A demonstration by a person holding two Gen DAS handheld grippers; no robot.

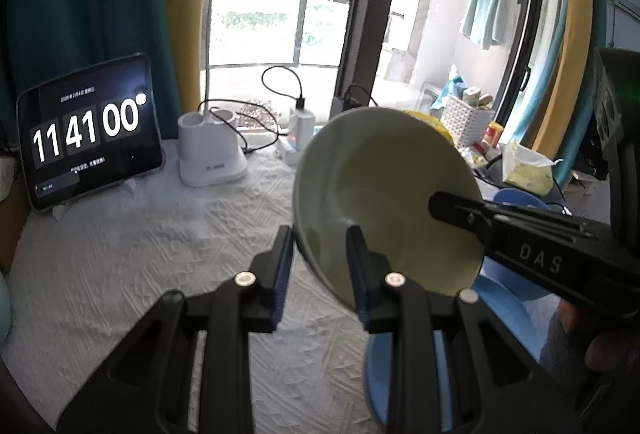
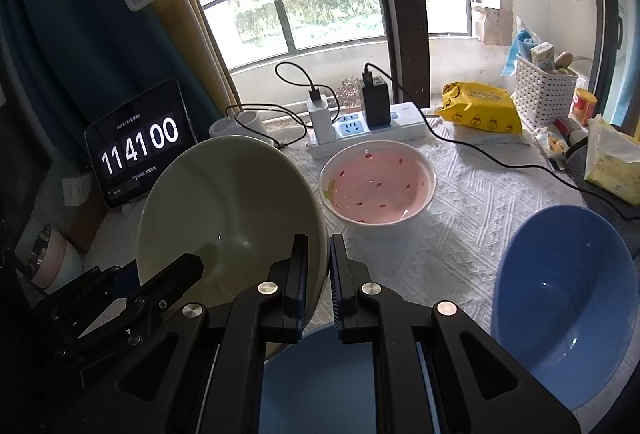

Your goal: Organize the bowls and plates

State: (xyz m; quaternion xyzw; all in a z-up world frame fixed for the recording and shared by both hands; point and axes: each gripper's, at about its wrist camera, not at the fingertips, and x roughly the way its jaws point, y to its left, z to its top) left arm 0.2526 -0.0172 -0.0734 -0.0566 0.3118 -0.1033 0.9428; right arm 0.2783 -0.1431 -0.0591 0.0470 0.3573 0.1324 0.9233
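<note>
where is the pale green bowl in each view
Left wrist: pale green bowl right of centre, tilted, its rim between the tongs.
Right wrist: pale green bowl left of centre, tilted, beside the pink bowl.
Shared landmark: tablet clock, left of the bowl in both.

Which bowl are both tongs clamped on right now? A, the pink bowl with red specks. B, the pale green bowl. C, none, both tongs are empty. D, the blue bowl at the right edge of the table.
B: the left tongs and the right tongs each pinch the rim of the tilted pale green bowl, while the pink bowl and the blue bowl sit untouched.
</note>
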